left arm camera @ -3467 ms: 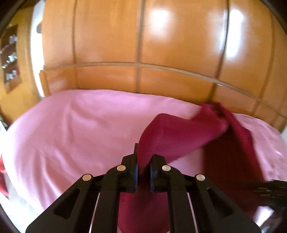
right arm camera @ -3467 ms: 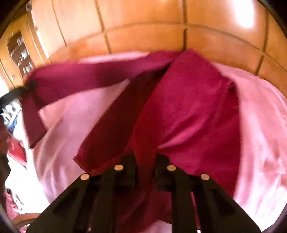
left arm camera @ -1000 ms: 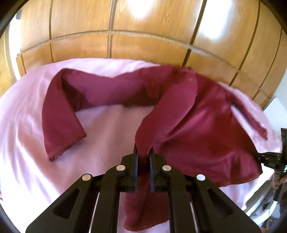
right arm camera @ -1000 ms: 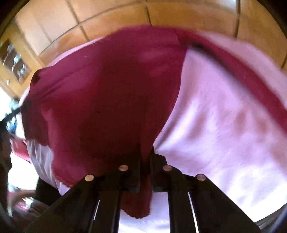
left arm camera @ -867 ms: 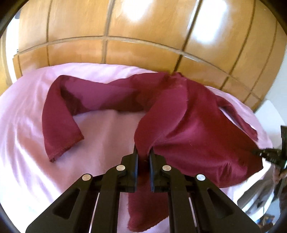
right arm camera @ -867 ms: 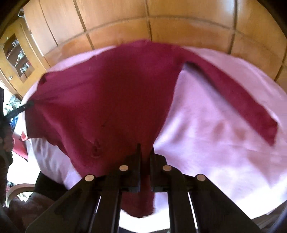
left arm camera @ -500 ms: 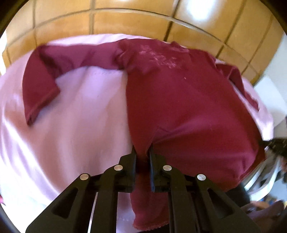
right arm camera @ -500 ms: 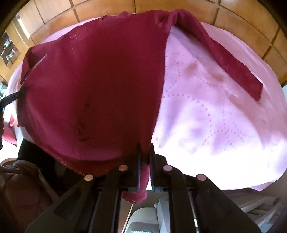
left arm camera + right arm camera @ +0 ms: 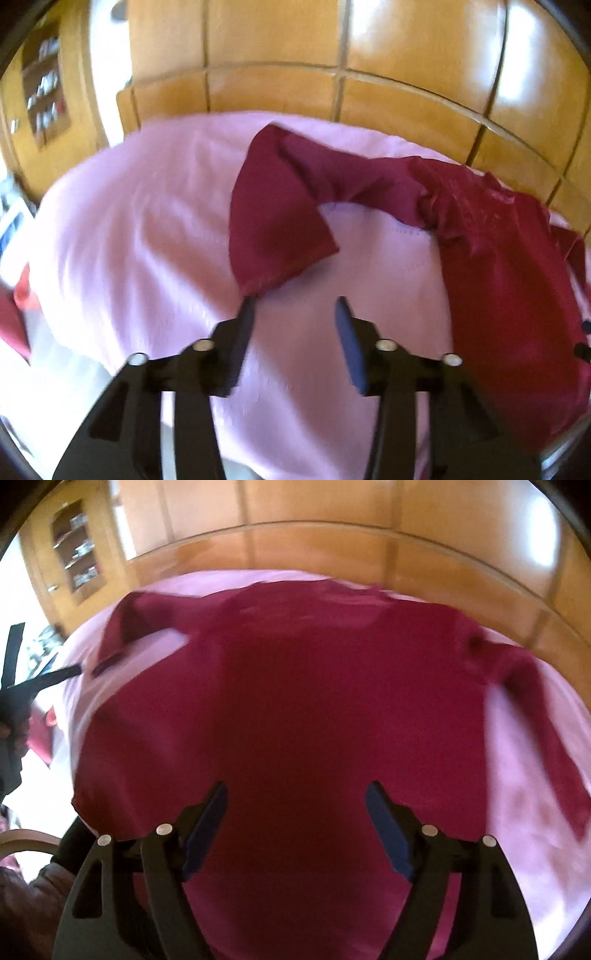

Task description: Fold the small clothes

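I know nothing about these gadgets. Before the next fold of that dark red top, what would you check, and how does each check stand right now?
1. Left tool open and free of cloth: ok.
2. Right tool open, holding nothing: ok.
3. Dark red top spread flat on the pink sheet: mostly ok; the body looks flat.
4. Left sleeve straight: not ok, it is bent back on itself.
5. Right sleeve lying flat: ok, it slants out to the side.
6. Bottom hem fully on the bed: cannot tell, the near edge is blurred and partly hidden.
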Motion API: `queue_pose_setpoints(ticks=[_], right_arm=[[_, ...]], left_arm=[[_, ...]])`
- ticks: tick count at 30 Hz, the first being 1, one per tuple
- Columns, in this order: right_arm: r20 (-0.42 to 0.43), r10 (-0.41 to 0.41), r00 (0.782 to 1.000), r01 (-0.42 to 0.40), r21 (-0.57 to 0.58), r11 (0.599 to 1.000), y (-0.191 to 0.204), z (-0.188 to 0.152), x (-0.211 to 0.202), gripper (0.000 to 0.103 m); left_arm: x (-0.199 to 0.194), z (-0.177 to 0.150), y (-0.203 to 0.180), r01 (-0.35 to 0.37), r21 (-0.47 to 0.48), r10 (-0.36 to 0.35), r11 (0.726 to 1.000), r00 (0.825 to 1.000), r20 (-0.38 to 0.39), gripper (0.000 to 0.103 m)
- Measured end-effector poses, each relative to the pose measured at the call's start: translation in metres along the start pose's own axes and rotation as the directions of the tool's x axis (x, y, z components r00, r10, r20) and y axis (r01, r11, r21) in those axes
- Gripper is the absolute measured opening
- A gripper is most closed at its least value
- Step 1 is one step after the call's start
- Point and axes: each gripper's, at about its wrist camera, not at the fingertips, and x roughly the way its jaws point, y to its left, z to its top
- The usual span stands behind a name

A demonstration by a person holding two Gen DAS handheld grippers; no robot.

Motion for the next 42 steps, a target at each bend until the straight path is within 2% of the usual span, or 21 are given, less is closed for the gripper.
queue_pose_setpoints(ticks=[2, 6, 7, 8, 9, 13, 16, 18, 19, 22, 27, 31, 32, 33, 35, 36, 37, 38, 39, 40, 42], right_arm=[[-0.001, 0.026, 1.0, -0.026, -0.013, 1.0, 0.019, 0.01, 0.022, 0.077], [0.025, 0.058, 0.998, -0.058, -0.018, 0.998, 0.034, 0.012, 0.042, 0.08], [0.029, 0.048, 0.998, -0.048, -0.021, 0.999, 0.037, 0.013, 0.049, 0.08], [0.026, 0.047, 0.999, -0.046, -0.017, 0.999, 0.04, 0.016, 0.059, 0.081], [0.024, 0.046, 0.999, -0.046, -0.014, 0.999, 0.039, 0.012, 0.056, 0.083], [0.057, 0.057, 0.997, -0.056, -0.013, 0.998, 0.033, -0.001, 0.055, 0.089], [0.074, 0.056, 0.996, -0.055, -0.014, 0.998, 0.034, -0.003, 0.057, 0.095], [0.079, 0.053, 0.995, -0.052, -0.012, 0.999, 0.036, -0.002, 0.06, 0.099], [0.083, 0.05, 0.995, -0.049, -0.009, 0.999, 0.037, -0.002, 0.062, 0.1], [0.091, 0.038, 0.995, -0.037, -0.014, 0.999, 0.039, -0.003, 0.063, 0.101], [0.097, 0.025, 0.995, -0.023, -0.018, 1.0, 0.039, -0.004, 0.064, 0.101], [0.096, 0.011, 0.995, -0.009, -0.023, 1.0, 0.041, -0.004, 0.064, 0.101], [0.097, 0.009, 0.995, -0.007, -0.022, 1.0, 0.041, -0.005, 0.064, 0.101], [0.099, 0.008, 0.995, -0.005, -0.023, 1.0, 0.041, -0.005, 0.064, 0.101], [0.106, 0.008, 0.994, -0.006, -0.022, 1.0, 0.041, -0.006, 0.064, 0.101], [0.106, 0.009, 0.994, -0.006, -0.022, 1.0, 0.041, -0.005, 0.065, 0.101], [0.108, 0.009, 0.994, -0.007, -0.021, 1.0, 0.041, -0.005, 0.065, 0.101], [0.11, 0.01, 0.994, -0.008, -0.02, 1.0, 0.041, -0.005, 0.065, 0.101], [0.111, 0.011, 0.994, -0.009, -0.019, 1.0, 0.041, -0.005, 0.065, 0.101], [0.112, 0.012, 0.994, -0.01, -0.018, 1.0, 0.041, -0.005, 0.065, 0.101], [0.113, 0.013, 0.994, -0.011, -0.018, 1.0, 0.041, -0.005, 0.065, 0.101]], left_arm=[[0.009, 0.003, -0.014, -0.041, 0.081, 0.039, 0.996, 0.999, 0.021, 0.065], [0.05, 0.013, -0.015, -0.165, 0.16, 0.165, 0.973, 0.986, 0.018, 0.063], [0.063, 0.016, -0.009, -0.192, 0.152, 0.194, 0.97, 0.981, 0.001, 0.057], [0.073, 0.02, 0.0, -0.189, 0.122, 0.194, 0.974, 0.98, -0.033, 0.024], [0.08, 0.023, 0.01, -0.181, 0.083, 0.187, 0.98, 0.98, -0.064, 0.008], [0.063, 0.046, 0.065, -0.071, -0.137, 0.063, 0.988, 0.996, -0.061, 0.006], [0.032, 0.071, 0.126, 0.03, -0.334, -0.037, 0.942, 0.999, -0.012, 0.006], [0.018, 0.087, 0.157, 0.036, -0.402, -0.034, 0.915, 0.999, 0.012, 0.005], [0.015, 0.092, 0.168, 0.026, -0.42, -0.021, 0.907, 1.0, 0.016, 0.005], [0.018, 0.115, 0.204, -0.095, -0.448, 0.096, 0.889, 0.995, -0.021, 0.005], [0.074, 0.122, 0.204, -0.274, -0.379, 0.235, 0.884, 0.961, -0.145, 0.005], [0.11, 0.113, 0.196, -0.349, -0.374, 0.278, 0.859, 0.932, -0.231, 0.005], [0.109, 0.111, 0.195, -0.352, -0.381, 0.279, 0.855, 0.931, -0.235, 0.005], [0.106, 0.108, 0.191, -0.347, -0.394, 0.273, 0.851, 0.934, -0.231, 0.013], [0.089, 0.101, 0.177, -0.307, -0.404, 0.249, 0.861, 0.949, -0.191, 0.034], [0.08, 0.096, 0.167, -0.251, -0.402, 0.204, 0.88, 0.966, -0.158, 0.038], [0.077, 0.093, 0.158, -0.183, -0.398, 0.143, 0.899, 0.981, -0.128, 0.038], [0.065, 0.083, 0.14, -0.051, -0.377, 0.016, 0.925, 0.995, -0.096, 0.038], [0.053, 0.072, 0.121, 0.074, -0.345, -0.107, 0.936, 0.991, -0.076, 0.038], [0.046, 0.063, 0.108, 0.156, -0.324, -0.188, 0.933, 0.98, -0.071, 0.038], [0.032, 0.036, 0.069, 0.348, -0.273, -0.39, 0.897, 0.913, -0.12, 0.038]])
